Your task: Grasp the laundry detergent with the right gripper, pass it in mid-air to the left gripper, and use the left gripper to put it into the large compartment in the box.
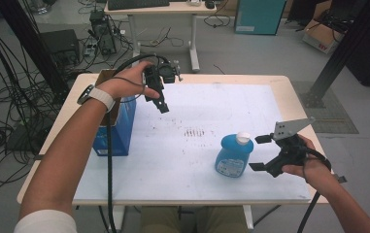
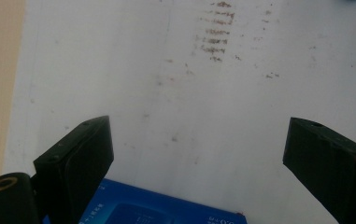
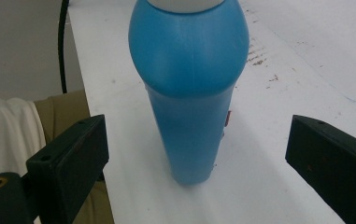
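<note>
The right claw (image 1: 262, 152), spread wide, is lined up beside the blue bottle (image 1: 233, 154); closing around it is judged next.

- grey floor (image 1: 250, 53) all round the white-topped table (image 1: 231, 102)
- desk w/ keyboard (image 1: 148, 7) beyond table
- cable tangle (image 1: 3, 97) left of table
- teal box (image 1: 260, 17), cardboard box (image 1: 321, 34) beyond table, right

High view overlooks table (image 1: 182, 189); right claw camera faces bottle (image 3: 189, 93) closely.
</note>
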Motion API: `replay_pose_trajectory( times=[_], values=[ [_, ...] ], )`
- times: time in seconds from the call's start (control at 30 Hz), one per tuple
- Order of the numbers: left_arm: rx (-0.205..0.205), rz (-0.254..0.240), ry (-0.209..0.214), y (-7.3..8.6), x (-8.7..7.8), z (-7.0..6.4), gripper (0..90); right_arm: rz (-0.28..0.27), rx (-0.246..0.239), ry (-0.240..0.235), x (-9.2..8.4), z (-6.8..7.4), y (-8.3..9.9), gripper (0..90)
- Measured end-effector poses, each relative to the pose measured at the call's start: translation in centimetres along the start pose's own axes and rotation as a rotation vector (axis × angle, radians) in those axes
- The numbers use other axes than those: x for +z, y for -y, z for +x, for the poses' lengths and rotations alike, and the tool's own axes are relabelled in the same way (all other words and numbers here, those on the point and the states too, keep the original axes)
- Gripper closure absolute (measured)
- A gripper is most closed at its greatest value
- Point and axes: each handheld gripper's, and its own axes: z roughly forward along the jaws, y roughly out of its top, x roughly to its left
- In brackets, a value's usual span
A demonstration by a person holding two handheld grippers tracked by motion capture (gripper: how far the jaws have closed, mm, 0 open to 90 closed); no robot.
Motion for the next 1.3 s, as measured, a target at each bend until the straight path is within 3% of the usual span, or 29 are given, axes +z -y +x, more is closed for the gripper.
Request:
replay_pose_trajectory(
  times=[0.2, 0.23, 0.47, 0.5, 0.73, 0.87, 0.93, 0.97, 1.0, 1.03, 1.3],
  values=[
    [-0.001, 0.002, 0.002, 0.0, 0.0, 0.0, 9.0, -0.001, -0.002, 0.001, 0.2, 0.0, 0.1, 5.5],
    [-0.018, -0.011, 0.005, 0.0, 0.0, -0.1, 9.0, -0.002, -0.002, 0.001, 0.2, 0.0, 0.1, 5.5],
    [-0.009, -0.014, -0.004, -0.1, 0.1, -0.1, 9.1, 0.000, 0.010, 0.010, 0.3, 0.0, 0.2, 5.2],
    [0.012, 0.002, -0.007, -0.1, 0.0, 0.1, 9.1, -0.002, 0.010, 0.009, 0.4, 0.0, 0.3, 5.2],
    [-0.008, -0.013, -0.002, -0.1, 0.2, -0.1, 9.5, -0.011, 0.015, 0.014, 1.0, 0.0, 0.6, 4.8],
    [0.013, 0.010, -0.002, -0.2, 0.1, 0.0, 9.5, -0.025, 0.029, 0.019, 1.6, 0.0, 1.0, 4.6],
    [0.008, 0.001, -0.006, -0.2, 0.2, 0.0, 9.5, -0.028, 0.031, 0.018, 1.7, 0.0, 1.1, 4.5],
    [-0.021, -0.020, -0.003, -0.2, 0.4, -0.2, 9.5, -0.039, 0.034, 0.029, 1.9, 0.0, 1.2, 2.8],
    [0.009, 0.002, -0.006, -0.2, 0.2, 0.0, 9.5, -0.039, 0.034, 0.029, 1.9, 0.0, 1.2, 2.8],
    [0.014, 0.007, -0.006, -0.2, 0.2, 0.0, 9.5, -0.047, 0.029, 0.032, 2.1, 0.0, 1.4, 2.8],
    [0.003, -0.004, -0.004, -0.1, 0.7, 0.0, 9.5, -0.074, 0.035, 0.037, 3.0, 0.0, 2.0, 2.8]
  ],
)
